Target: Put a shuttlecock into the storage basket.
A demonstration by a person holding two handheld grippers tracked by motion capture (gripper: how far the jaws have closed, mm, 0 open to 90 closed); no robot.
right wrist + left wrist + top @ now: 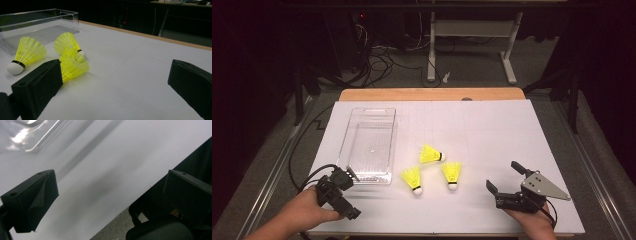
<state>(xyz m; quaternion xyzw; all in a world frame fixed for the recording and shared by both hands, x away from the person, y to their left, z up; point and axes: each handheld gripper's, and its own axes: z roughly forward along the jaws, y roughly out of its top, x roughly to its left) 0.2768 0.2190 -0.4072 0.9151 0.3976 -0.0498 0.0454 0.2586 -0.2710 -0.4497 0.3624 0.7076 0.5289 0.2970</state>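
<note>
Three yellow shuttlecocks lie on the white table top: one (431, 154) farthest back, one (412, 180) front left, one (452, 174) front right. My right gripper (504, 177) rests open to their right, jaws pointing toward them and nothing between them. In the right gripper view the gripper (116, 67) faces the nearest shuttlecock (73, 66), with the other two (27, 53) (67, 42) behind it. My left gripper (349, 195) is open and empty near the front left corner, below the clear tray (372, 109). The left gripper (110, 180) spans bare table.
The clear plastic tray (37, 15) stands empty at the left, its corner (25, 142) close to the left gripper. A wooden strip (432, 94) borders the far table edge. Beyond it are cables and a desk frame (472, 30) on the floor.
</note>
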